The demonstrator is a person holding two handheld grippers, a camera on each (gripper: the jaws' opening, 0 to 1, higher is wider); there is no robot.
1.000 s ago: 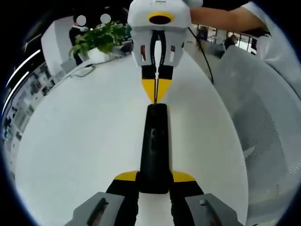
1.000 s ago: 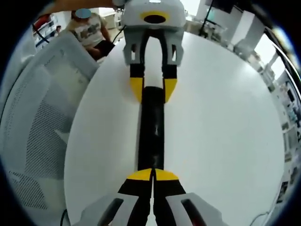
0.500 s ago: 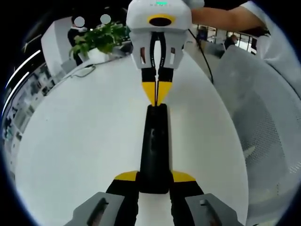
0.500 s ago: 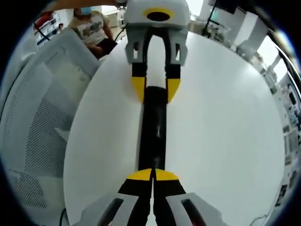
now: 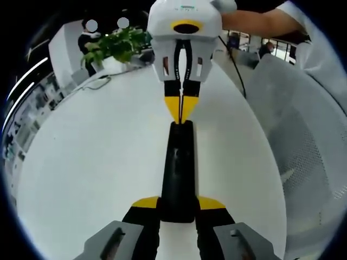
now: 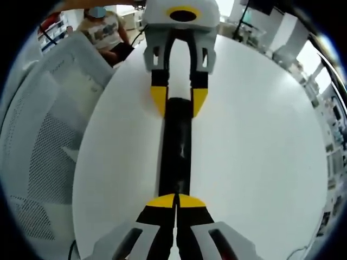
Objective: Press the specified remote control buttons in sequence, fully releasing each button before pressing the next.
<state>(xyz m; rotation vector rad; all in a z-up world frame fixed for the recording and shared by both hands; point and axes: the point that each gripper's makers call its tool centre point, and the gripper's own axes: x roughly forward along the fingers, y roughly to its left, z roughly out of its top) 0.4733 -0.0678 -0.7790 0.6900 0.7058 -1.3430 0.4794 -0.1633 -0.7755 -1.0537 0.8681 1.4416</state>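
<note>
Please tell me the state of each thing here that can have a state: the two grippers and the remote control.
Left gripper: shut on the near end of the remote control, jaws on both its sides.
Right gripper: shut, tips together at the remote control's other end.
Remote control: lying flat on the white table, held.

I could not read any button on the remote control (image 5: 177, 173); its face was a dark strip with faint marks too blurred to tell apart. In the left gripper view, the remote's near end sat hidden between my left gripper's (image 5: 177, 204) 2 yellow tips. In the right gripper view, the right gripper (image 6: 176, 201) covered the remote's near end, so I could not tell whether its closed tips touched a button. Beyond the remote, the potted plant (image 5: 115, 44) was small and blurred, its pot hidden.
</note>
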